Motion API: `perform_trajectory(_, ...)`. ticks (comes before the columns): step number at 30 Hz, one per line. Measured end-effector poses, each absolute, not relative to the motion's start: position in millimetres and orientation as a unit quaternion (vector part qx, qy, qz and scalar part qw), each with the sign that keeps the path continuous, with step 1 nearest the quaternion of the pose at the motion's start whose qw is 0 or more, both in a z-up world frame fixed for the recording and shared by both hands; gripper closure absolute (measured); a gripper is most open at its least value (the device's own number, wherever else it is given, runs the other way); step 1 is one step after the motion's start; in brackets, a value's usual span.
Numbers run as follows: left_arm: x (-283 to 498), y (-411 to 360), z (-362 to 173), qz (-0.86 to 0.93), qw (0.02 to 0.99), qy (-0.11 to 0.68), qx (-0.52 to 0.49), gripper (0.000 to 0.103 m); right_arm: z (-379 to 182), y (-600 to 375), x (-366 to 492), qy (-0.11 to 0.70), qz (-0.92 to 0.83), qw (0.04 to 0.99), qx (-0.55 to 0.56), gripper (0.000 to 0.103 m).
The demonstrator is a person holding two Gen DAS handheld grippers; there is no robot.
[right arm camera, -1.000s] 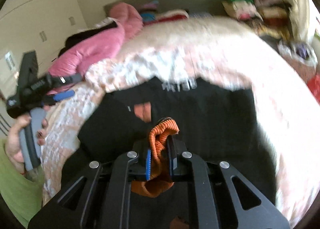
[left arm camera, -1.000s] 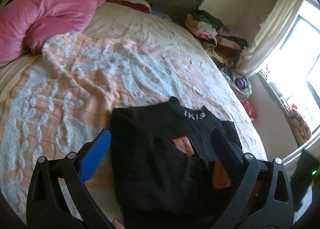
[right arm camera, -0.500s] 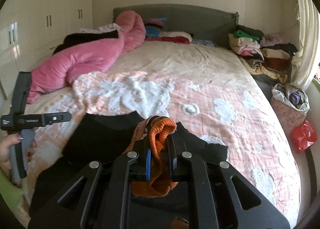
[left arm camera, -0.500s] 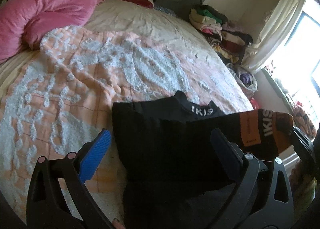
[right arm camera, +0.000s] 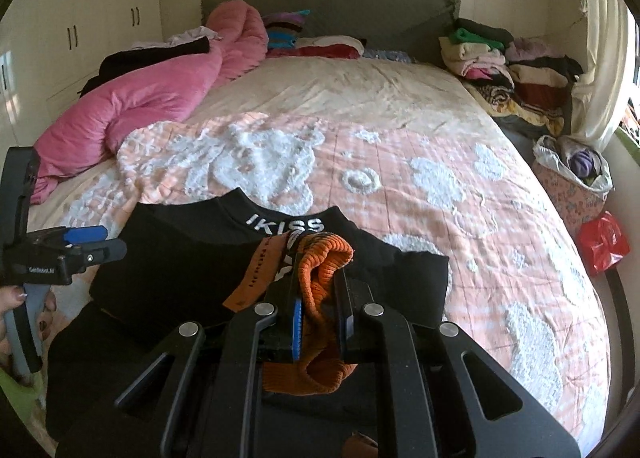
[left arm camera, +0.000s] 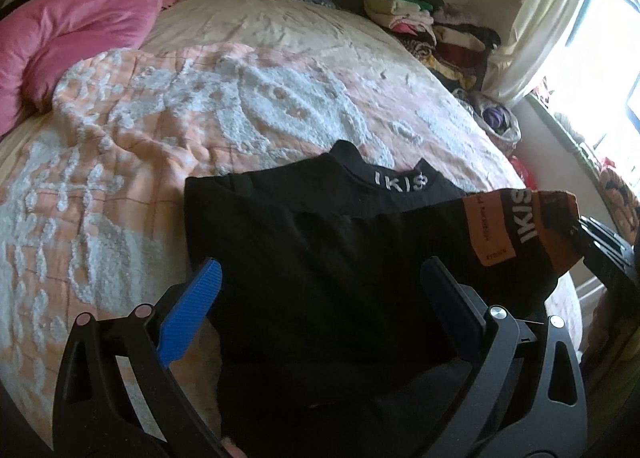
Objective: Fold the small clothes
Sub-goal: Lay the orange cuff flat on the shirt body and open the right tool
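Clamping the orange ribbed cuff (right arm camera: 324, 290), the right tool (right arm camera: 318, 322) is holding the sleeve stretched across the black top (left arm camera: 320, 258) toward the spread-apart, empty left tool (left arm camera: 320, 298)

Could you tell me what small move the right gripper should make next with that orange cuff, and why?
Probably carry the orange cuff leftward across the black top and lay it down. The right gripper is shut on the cuff with the sleeve lifted off the bed, while the left gripper is open over the top's body, holding nothing.
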State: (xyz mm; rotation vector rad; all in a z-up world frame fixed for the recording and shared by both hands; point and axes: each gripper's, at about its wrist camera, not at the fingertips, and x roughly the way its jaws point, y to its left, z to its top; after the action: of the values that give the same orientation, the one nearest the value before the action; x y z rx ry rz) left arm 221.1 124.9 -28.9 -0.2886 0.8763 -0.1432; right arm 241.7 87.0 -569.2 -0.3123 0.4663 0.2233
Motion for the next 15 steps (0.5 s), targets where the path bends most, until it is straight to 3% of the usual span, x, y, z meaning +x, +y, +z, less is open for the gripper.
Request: perform_trajectory(15, 220.5, 102.2, -38.3, -0.081, 0.889, 0.439, -0.101, 0.01, -585.9, 75.7, 256.7, 0.258, 0.087, 0.952, -0.136, 0.088)
